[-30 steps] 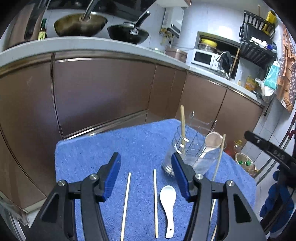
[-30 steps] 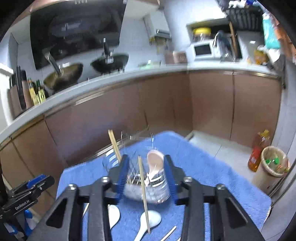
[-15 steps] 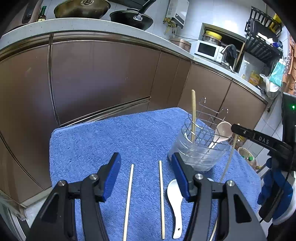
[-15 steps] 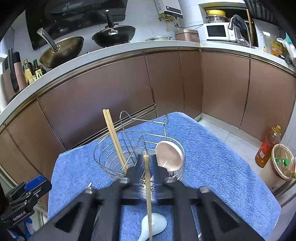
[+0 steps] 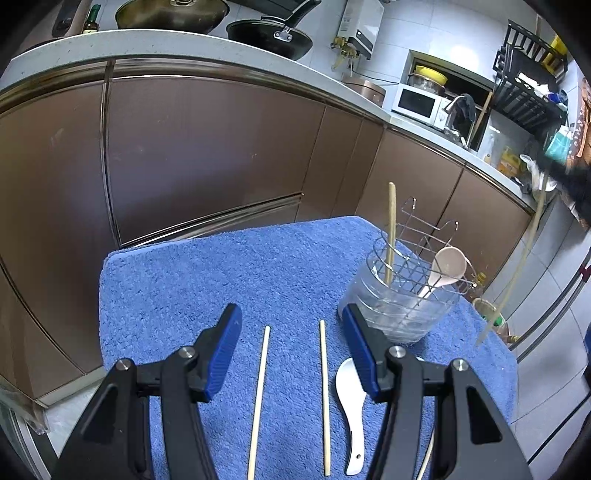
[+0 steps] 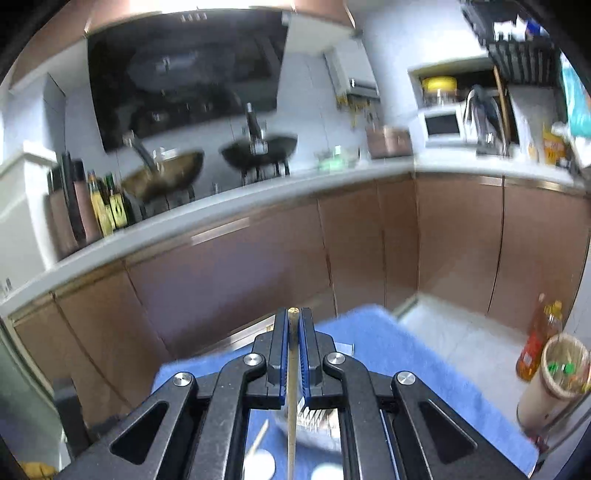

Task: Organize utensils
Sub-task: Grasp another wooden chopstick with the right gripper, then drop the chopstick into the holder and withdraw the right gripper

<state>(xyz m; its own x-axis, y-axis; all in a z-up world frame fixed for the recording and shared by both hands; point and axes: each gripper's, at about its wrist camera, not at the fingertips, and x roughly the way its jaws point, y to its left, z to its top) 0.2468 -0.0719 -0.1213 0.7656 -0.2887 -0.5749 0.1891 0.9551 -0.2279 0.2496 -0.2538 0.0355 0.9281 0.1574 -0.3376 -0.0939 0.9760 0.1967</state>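
Right gripper (image 6: 294, 325) is clamped on a chopstick (image 6: 291, 406); left gripper (image 5: 291, 332) hangs wide open, holding nothing, over what look like two chopsticks (image 5: 324, 384).

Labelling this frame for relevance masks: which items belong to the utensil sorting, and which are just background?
Job items:
- wire utensil holder, already holding a chopstick and a pink spoon
- two loose chopsticks on the blue towel
- white spoon
- chopstick clamped in the right gripper
- left gripper, open

Background:
- woks
- microwave
- oil bottle
- bin
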